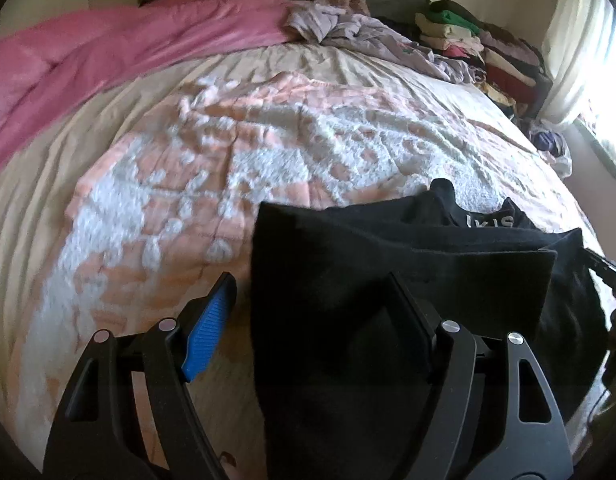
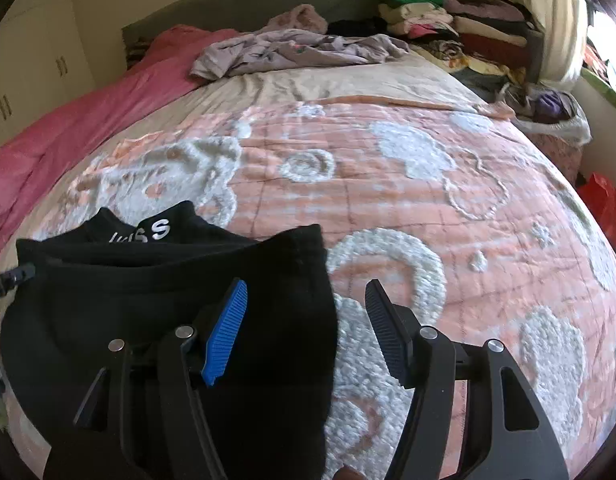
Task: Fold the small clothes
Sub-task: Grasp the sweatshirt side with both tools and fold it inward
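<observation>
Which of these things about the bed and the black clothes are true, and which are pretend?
1. The black garment lies on a peach quilt with fluffy white patterns. True.
2. The right gripper is squeezing the garment. False: its jaws stand apart, one on each side of the garment's edge, pressing nothing.
3. A pink blanket lies along one side of the bed. True.
4. The garment has no writing. False: white letters show on it.
5. Folded clothes are stacked at the far corner. True.
</observation>
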Available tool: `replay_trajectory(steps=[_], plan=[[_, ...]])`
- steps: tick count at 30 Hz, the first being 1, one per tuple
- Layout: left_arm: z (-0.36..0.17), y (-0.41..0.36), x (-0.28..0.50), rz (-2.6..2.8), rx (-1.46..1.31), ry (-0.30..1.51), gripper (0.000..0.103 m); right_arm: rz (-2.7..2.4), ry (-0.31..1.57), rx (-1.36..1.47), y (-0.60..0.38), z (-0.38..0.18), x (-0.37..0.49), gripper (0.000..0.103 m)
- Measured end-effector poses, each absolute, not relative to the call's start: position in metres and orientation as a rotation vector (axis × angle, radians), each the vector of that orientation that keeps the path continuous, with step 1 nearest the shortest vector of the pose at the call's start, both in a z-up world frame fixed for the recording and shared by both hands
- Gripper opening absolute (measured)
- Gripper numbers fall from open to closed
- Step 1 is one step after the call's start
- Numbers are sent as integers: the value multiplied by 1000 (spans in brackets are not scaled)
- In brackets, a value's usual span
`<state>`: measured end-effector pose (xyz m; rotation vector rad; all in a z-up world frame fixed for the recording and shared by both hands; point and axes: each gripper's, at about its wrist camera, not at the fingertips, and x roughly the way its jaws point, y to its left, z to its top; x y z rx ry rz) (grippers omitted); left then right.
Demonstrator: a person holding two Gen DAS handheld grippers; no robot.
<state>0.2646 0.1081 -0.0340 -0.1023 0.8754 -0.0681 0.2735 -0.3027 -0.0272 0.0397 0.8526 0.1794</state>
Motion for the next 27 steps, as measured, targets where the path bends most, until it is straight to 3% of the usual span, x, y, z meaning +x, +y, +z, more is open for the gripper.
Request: replay_trajectory(steps=[4,6,8,12,18,27], plan=[[-33,96,262,-80,-42,845,43,188,840,-41,-288,-30,272,42],[-34,92,258,-75,1,825,20,183,822,-71,-285,-28,269,23],[-32,91,254,-83,32,807,7,189,811,-64,-288,-26,267,11],[-16,92,237,-126,67,728,5,228,764,12,-301,-10,257,9],[12,126,241,-173,-150,698,5,275,733,225,-330,10,261,9],[-27,130,277,-96,-234,813,6,166,870,280,-335,-36,287,9]])
